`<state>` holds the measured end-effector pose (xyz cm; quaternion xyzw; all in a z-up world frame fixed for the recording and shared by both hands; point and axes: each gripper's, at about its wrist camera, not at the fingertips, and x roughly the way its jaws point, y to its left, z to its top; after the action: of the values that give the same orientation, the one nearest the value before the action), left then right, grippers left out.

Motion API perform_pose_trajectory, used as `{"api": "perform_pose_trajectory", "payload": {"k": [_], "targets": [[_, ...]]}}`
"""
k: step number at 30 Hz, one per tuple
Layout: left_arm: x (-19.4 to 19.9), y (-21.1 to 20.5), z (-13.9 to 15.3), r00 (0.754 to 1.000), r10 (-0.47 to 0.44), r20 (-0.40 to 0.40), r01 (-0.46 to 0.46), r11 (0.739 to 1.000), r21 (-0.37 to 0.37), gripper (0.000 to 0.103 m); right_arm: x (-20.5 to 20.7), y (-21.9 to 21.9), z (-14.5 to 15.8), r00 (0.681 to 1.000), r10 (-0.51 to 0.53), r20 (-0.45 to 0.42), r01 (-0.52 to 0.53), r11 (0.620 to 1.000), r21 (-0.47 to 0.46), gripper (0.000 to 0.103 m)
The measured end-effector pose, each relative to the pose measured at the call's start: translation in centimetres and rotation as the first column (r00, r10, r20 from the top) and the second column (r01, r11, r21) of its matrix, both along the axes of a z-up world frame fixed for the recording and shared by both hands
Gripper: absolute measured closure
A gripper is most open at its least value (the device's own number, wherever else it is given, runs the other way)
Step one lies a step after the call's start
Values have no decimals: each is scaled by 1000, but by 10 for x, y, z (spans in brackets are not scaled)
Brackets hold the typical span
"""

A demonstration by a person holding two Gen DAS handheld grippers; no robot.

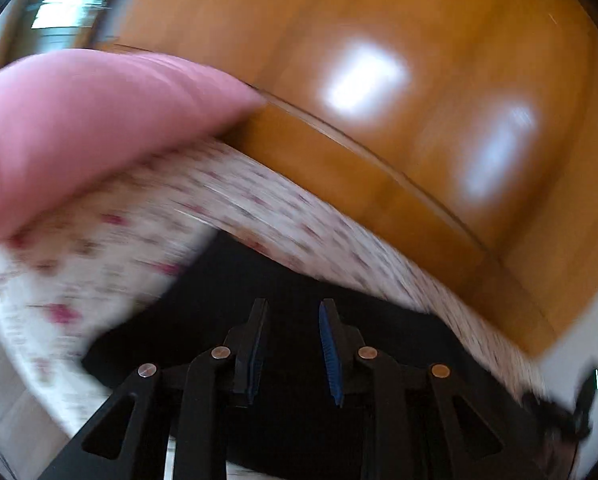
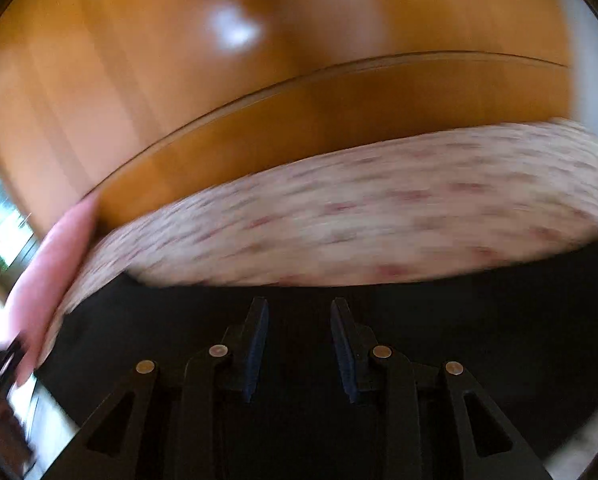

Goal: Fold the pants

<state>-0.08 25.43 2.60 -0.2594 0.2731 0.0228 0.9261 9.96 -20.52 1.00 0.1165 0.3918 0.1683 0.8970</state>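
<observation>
Left wrist view shows the black pants [image 1: 227,288] spread low on the floral-sheeted bed [image 1: 99,248], with both my grippers above them: left gripper [image 1: 293,308] parted and empty, right gripper [image 2: 299,306] the same. I reckon the next grab wants both closing on matching edges, level, so the fold lands square. Beyond: glossy wooden footboard [image 2: 339,108], pink pillow [image 1: 91,120], all motion-blurred.

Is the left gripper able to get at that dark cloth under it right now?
Probably yes: the left gripper is open, and the dark cloth lies directly beyond its fingers with nothing between; motion blur hides whether they touch.
</observation>
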Motion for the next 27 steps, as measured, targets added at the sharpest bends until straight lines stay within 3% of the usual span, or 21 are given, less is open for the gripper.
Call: {"api": "perform_pose_trajectory", "payload": {"k": [3, 5, 8, 10, 12, 15, 18, 22, 24, 27], "targets": [[24, -24, -11, 994, -98, -39, 98, 995, -9, 77, 15, 75, 2, 978, 209, -8, -209, 978, -10, 69], [42, -35, -24, 985, -161, -65, 161, 987, -12, 77, 25, 112, 4, 957, 289, 6, -289, 957, -34, 69], [57, -42, -48, 979, -133, -154, 140, 990, 30, 77, 67, 142, -4, 946, 318, -65, -317, 948, 32, 65], [51, -39, -59, 987, -136, -87, 137, 991, 3, 77, 86, 153, -14, 943, 313, -116, -308, 950, 54, 65], [44, -42, -64, 989, -143, -33, 144, 989, 37, 78, 108, 166, -32, 930, 316, -190, -304, 949, 90, 65], [39, -60, -62, 989, -143, -37, 147, 974, 170, 78, 116, 183, -40, 899, 372, -231, -351, 928, 127, 64], [42, -59, -62, 990, -139, -37, 143, 975, 171, 78, 122, 189, -50, 878, 418, -232, -386, 906, 174, 65], [45, -57, -61, 990, -139, -36, 143, 976, 165, 78, 132, 195, -63, 873, 415, -255, -370, 906, 207, 67], [46, -57, -61, 989, -140, -39, 144, 975, 169, 78, 137, 199, -69, 891, 367, -268, -346, 930, 123, 91], [45, -57, -62, 989, -140, -39, 144, 976, 166, 78, 135, 194, -55, 931, 318, -181, -303, 947, 109, 94]]}}
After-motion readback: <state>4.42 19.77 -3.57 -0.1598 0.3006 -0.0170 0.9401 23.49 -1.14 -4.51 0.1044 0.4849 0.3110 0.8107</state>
